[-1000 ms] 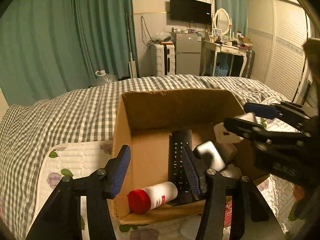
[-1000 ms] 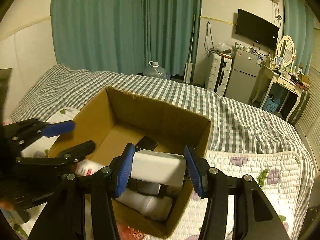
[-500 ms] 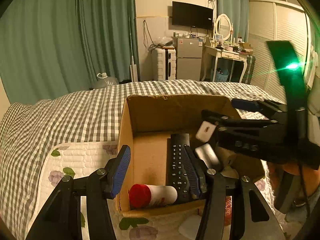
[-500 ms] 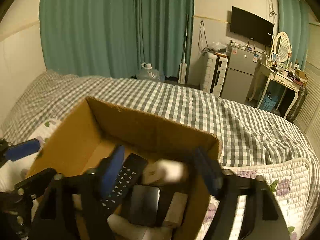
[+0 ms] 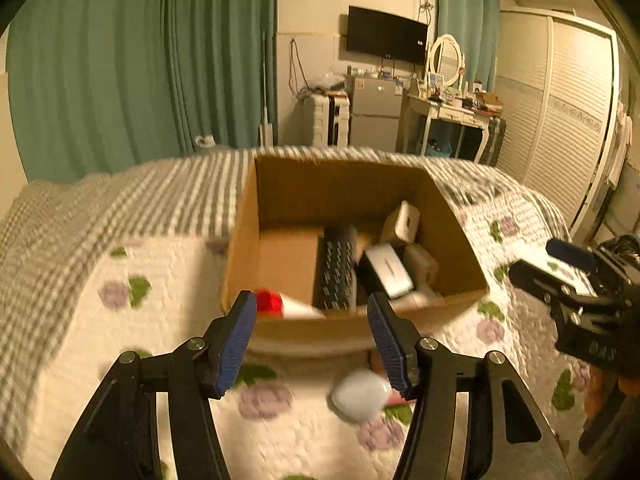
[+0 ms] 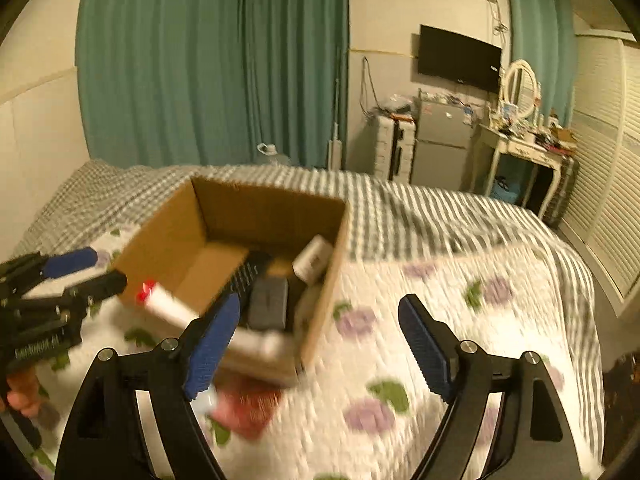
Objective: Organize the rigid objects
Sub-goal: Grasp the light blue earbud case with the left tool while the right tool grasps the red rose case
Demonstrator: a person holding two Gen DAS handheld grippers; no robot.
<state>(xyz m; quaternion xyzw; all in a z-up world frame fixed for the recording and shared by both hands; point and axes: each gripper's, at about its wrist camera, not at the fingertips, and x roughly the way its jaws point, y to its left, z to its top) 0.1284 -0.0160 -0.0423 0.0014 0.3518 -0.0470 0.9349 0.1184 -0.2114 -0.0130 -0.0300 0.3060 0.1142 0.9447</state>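
An open cardboard box (image 5: 248,240) (image 6: 324,280) stands on the bed. Inside lie a black remote (image 5: 336,268) (image 6: 244,276), a white bottle with a red cap (image 5: 280,306) (image 6: 160,300), a white block (image 5: 402,222) (image 6: 314,258), a silver-faced device (image 5: 390,270) (image 6: 268,302) and other pale items. My left gripper (image 5: 312,340) is open and empty, in front of the box. My right gripper (image 6: 320,340) is open and empty, to the box's right; it shows in the left wrist view (image 5: 560,268). A small white object (image 5: 360,394) and a red item (image 6: 244,404) lie on the quilt before the box.
The bed has a floral white quilt (image 6: 460,320) over a grey checked sheet (image 5: 120,208). Green curtains (image 5: 140,68), a small fridge (image 5: 374,114), a dressing table (image 5: 452,120) and a wardrobe (image 5: 560,128) stand beyond the bed.
My right gripper let go of the white block into the box, opened, and drew back to the right. My left gripper pulled back out of the box. Both views are motion-blurred.
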